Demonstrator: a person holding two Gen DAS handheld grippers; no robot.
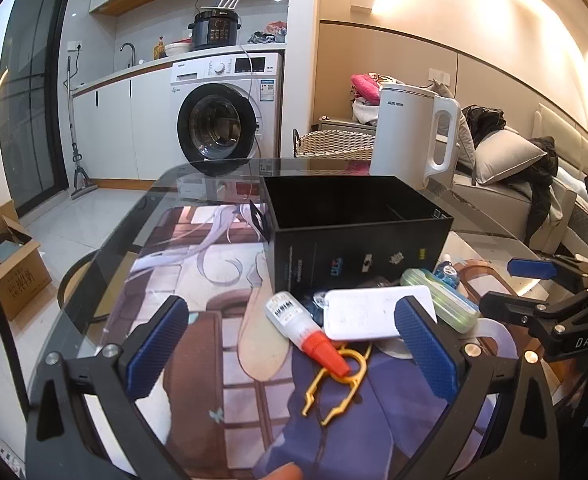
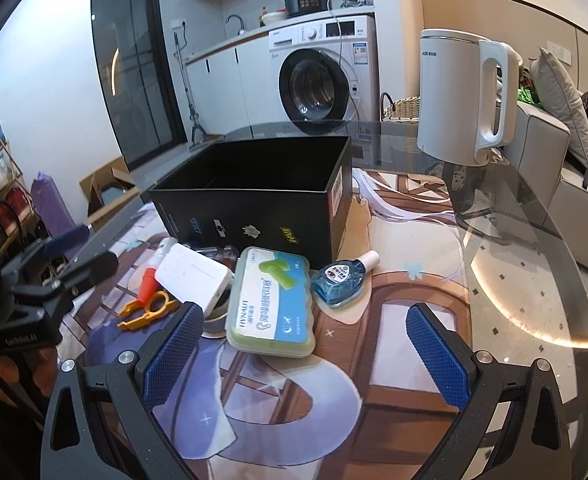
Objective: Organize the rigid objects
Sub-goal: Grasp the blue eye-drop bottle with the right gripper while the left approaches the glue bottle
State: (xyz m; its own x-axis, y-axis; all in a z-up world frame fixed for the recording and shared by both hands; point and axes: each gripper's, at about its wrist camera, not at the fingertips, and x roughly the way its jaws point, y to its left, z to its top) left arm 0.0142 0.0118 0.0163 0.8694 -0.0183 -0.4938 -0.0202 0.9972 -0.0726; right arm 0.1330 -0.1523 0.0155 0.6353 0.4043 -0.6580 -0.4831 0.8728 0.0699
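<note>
The small items lie clustered against the near side of the open black box (image 2: 253, 196): a green-lidded case (image 2: 271, 304), white adapter (image 2: 195, 276), blue bottle (image 2: 340, 280), red-capped glue tube (image 1: 306, 326) and yellow tool (image 1: 336, 380). All look light, stiff and probably slick; the case is best gripped across its narrow sides. Left gripper (image 1: 294, 352) and right gripper (image 2: 306, 360) have fingers spread, empty. The glass surface (image 2: 514, 272) over a printed mat faces a kitchen with a washing machine (image 2: 322, 76).
</note>
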